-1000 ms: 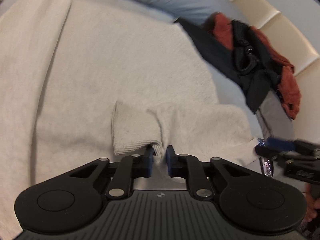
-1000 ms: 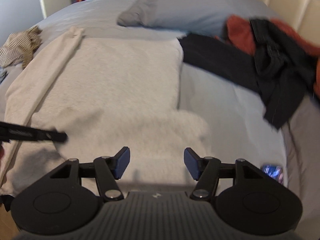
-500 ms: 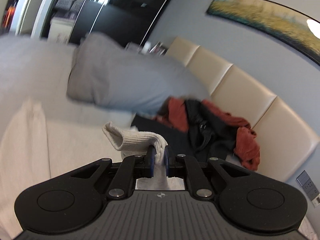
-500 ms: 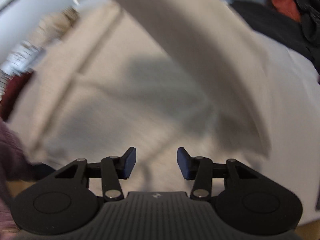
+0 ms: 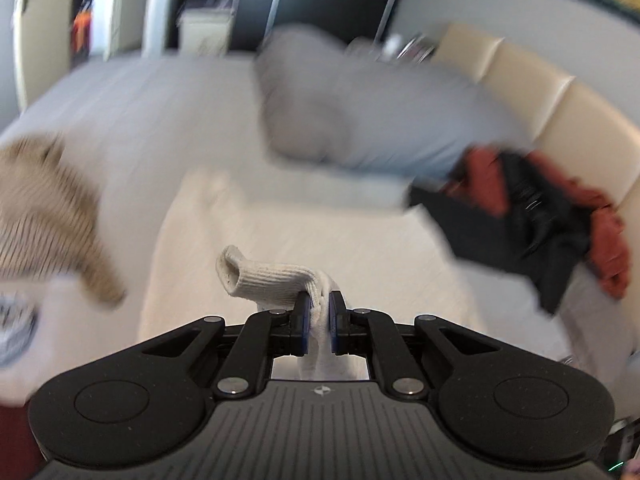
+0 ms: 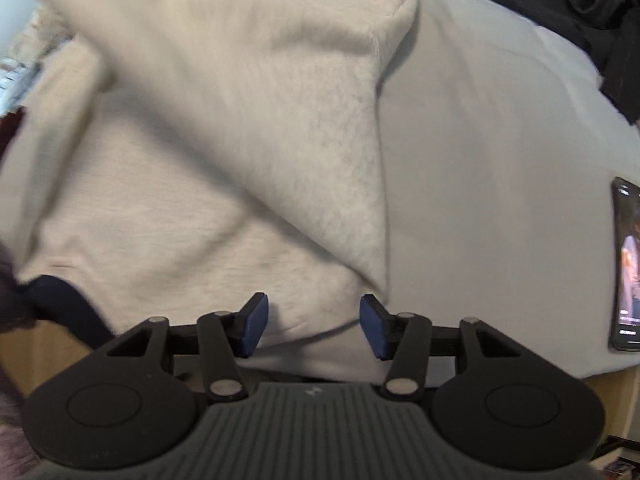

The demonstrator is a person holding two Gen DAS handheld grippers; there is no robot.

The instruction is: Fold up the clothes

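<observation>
A cream fleece sweater [image 5: 304, 240] lies spread on the grey bed. My left gripper [image 5: 319, 312] is shut on its ribbed sleeve cuff [image 5: 264, 278], held up above the sweater's body. In the right wrist view the lifted sleeve [image 6: 256, 92] hangs slanting across the sweater's body [image 6: 168, 236]. My right gripper [image 6: 312, 326] is open just over the sweater's near hem, with nothing between its fingers.
A grey pillow [image 5: 360, 112] lies at the bed's far side. A pile of black and rust-red clothes [image 5: 540, 208] sits at the right by the cream headboard [image 5: 560, 112]. A striped tan garment [image 5: 44, 216] is at the left. A phone [image 6: 626, 264] rests on the sheet [image 6: 500, 180].
My left gripper has lifted the cuff off the bed and carried the sleeve up and leftward over the sweater. My right gripper has dropped toward the near hem and stays open.
</observation>
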